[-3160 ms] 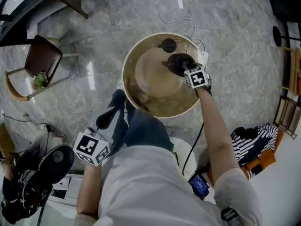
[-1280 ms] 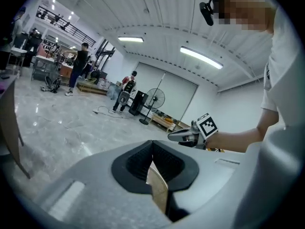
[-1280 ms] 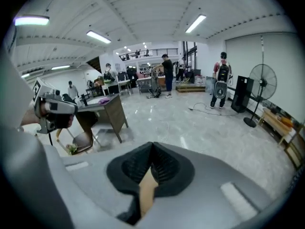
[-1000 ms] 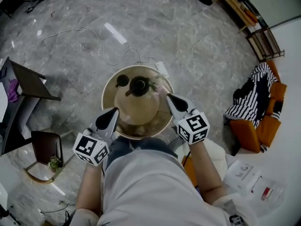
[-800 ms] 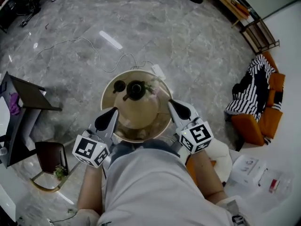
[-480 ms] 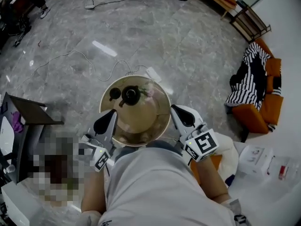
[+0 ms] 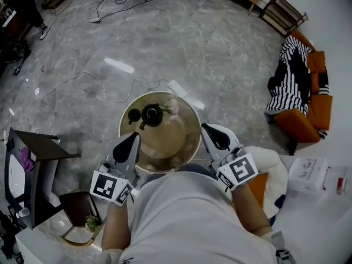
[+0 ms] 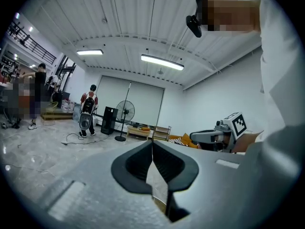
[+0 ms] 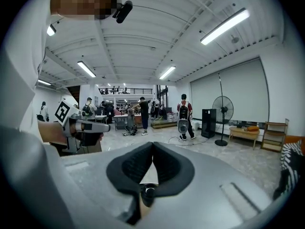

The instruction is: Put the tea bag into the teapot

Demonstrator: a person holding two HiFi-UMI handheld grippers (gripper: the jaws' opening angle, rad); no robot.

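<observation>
**Both claws shut and empty; teapot ahead, nearer the left**

The teapot (image 7: 152, 114) stands on the round table's (image 7: 190, 143) far side. Left gripper (image 7: 132, 138) and right gripper (image 7: 205, 127) flank the near rim, jaws together, holding nothing. No tea bag can be made out.

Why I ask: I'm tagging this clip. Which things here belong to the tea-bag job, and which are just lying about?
Job: teapot; the round table it stands on; left gripper and right gripper, both shut and empty. No tea bag can be made out.

Lying about: floor cable; striped cloth on the orange seat; pedestal fan.
</observation>
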